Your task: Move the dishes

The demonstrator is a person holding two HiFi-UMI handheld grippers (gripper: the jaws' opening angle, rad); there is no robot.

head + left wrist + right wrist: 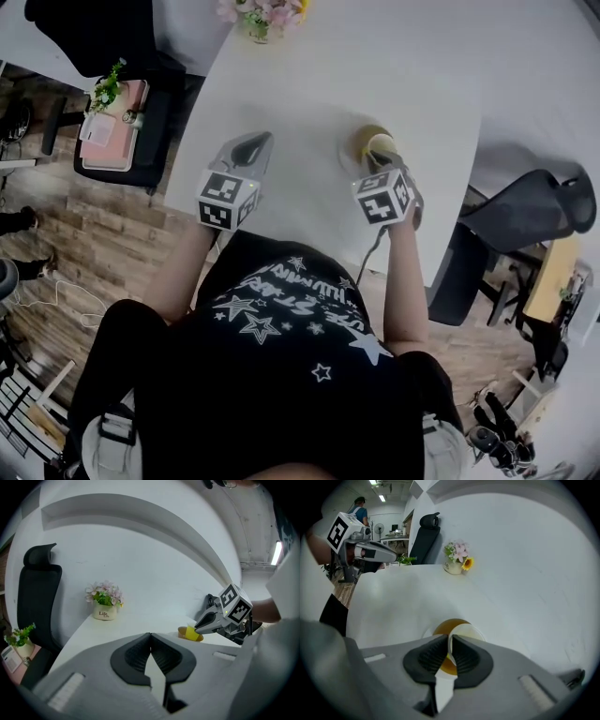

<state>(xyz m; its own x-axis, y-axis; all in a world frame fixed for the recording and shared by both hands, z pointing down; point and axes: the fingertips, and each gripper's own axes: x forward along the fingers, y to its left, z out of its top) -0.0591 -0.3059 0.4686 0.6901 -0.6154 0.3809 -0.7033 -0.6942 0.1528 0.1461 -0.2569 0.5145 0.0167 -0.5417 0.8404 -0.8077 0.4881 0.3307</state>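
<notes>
Yellow translucent cup (380,142) sits on a small round amber saucer (358,142) on the right part of the white tabletop (309,84), close in front of the person. The right gripper (385,157) reaches down to it, and its two black ribbed jaws are pressed together on the cup's near wall, the thin rim showing pinched between them in the right gripper view. From the left gripper view the cup shows bright yellow, sitting in the saucer, with the other gripper's grey tips at its lip.

The left gripper (255,142) hovers over bare table beside it, well apart from the cup. Its jaws meet at the tips with nothing between them.

At the far edge of the table stands a small white pot of pink and yellow flowers (261,19). A black high-backed office chair (103,28) sits beyond the table's far left corner, with a pink box and a little green plant (111,117) on a seat just beside it.
</notes>
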